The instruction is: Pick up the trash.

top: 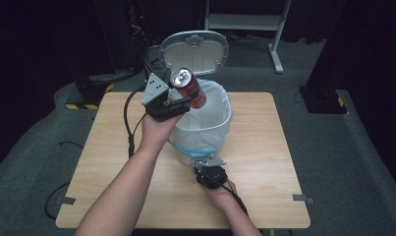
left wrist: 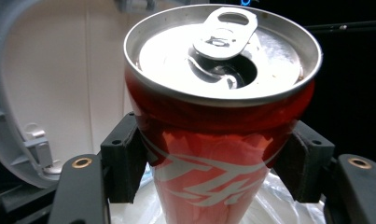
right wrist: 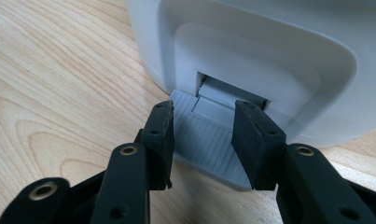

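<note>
A red soda can (top: 189, 88) with its tab pulled open hangs tilted above the mouth of a white pedal bin (top: 226, 120). My left gripper (top: 182, 102) is shut on the can (left wrist: 213, 154), with one black pad on each side of its body. The bin's grey lid (top: 195, 49) stands raised behind the can. At the bin's front foot, my right gripper (top: 208, 166) points at the grey ribbed pedal (right wrist: 209, 154). That gripper (right wrist: 202, 126) is open, and its jaws rest on top of the pedal, one near each side edge.
A clear bag (top: 205, 129) lines the bin and folds over its rim. The bin stands mid-table on a wooden table (top: 264, 162). The raised lid (left wrist: 59, 70) is close on the left in the left gripper view. A white rack (top: 244, 19) and dark stands ring the table.
</note>
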Action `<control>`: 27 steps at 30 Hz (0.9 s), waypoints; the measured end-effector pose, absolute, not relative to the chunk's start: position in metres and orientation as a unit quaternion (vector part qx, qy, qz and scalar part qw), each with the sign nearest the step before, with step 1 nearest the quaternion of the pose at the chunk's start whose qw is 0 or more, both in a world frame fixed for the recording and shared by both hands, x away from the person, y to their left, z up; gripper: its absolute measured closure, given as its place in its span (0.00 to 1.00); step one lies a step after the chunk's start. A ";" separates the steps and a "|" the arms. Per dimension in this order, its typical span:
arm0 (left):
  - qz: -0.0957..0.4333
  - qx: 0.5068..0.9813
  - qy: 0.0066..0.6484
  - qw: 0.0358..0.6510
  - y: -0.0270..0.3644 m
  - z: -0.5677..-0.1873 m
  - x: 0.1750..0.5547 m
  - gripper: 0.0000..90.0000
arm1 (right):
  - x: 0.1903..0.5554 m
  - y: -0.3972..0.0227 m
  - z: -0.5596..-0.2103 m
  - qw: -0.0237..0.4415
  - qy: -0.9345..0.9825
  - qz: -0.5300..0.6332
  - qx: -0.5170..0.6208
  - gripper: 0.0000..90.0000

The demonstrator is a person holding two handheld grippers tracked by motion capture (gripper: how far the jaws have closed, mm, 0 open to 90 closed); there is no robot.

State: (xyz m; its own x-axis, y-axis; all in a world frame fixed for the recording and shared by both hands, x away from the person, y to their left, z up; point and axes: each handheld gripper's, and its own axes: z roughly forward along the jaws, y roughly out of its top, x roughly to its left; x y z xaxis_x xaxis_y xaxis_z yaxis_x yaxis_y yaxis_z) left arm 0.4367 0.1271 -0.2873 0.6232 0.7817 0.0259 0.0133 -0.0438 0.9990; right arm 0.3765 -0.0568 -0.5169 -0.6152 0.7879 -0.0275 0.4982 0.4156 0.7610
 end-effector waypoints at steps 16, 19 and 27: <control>0.311 0.656 0.313 0.612 0.129 -0.292 0.436 0.17 | 0.376 -0.057 -0.517 0.193 0.819 0.371 0.393 0.65; 0.313 0.656 0.305 0.615 0.130 -0.290 0.429 0.17 | 0.376 -0.057 -0.517 0.193 0.819 0.371 0.393 0.65; 0.318 0.667 0.302 0.602 0.136 -0.296 0.416 0.19 | 0.376 -0.057 -0.517 0.194 0.818 0.371 0.394 0.65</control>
State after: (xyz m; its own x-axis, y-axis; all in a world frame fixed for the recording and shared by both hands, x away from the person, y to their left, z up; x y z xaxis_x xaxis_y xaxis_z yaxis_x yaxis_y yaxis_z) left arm 0.4160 0.1362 -0.2956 0.6157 0.7857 0.0605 0.0197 -0.0920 0.9956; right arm 0.3759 -0.0565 -0.5167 -0.6145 0.7885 -0.0241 0.5012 0.4139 0.7600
